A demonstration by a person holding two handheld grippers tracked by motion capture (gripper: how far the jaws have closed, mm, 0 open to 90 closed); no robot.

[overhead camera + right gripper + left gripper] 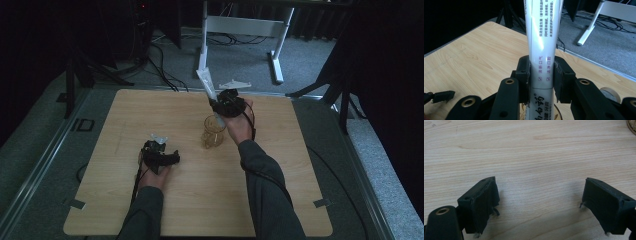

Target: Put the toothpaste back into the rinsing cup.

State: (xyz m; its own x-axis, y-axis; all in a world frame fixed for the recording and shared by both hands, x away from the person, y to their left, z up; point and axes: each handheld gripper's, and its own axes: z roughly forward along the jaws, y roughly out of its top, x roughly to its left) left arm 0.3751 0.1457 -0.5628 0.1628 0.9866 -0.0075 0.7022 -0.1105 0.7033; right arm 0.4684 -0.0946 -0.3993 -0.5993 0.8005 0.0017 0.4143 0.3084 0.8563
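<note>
— What's your left claw [161, 141] doing?

— It sits low over the pale wood-grain surface [150, 110], near my side of it, with its jaws spread wide. In the left gripper view my two black pads [482, 202] have bare wood between them; they hold nothing and press on nothing. At the top right corner of that view I catch a sliver of an amber rim [632, 126], well apart from the pads.

— And further right?

— Between my two claws, much closer to the right one, stands a clear amber glass cup [212, 134] with a patterned wall, upright on the surface. It sits just below and in front of my right claw.

— So the right claw?

— My right claw [218, 104] hangs above that cup, jaws drawn narrow and clamped on a long white plastic toothpaste tube [541, 47] printed with small red and dark characters. In the right gripper view the pads press both sides of the tube. From the high view the tube rises out of the claw, tilted up and away to the left, while its lower end reaches down to the cup's mouth. Whether that end touches the glass, I can't tell.
</note>
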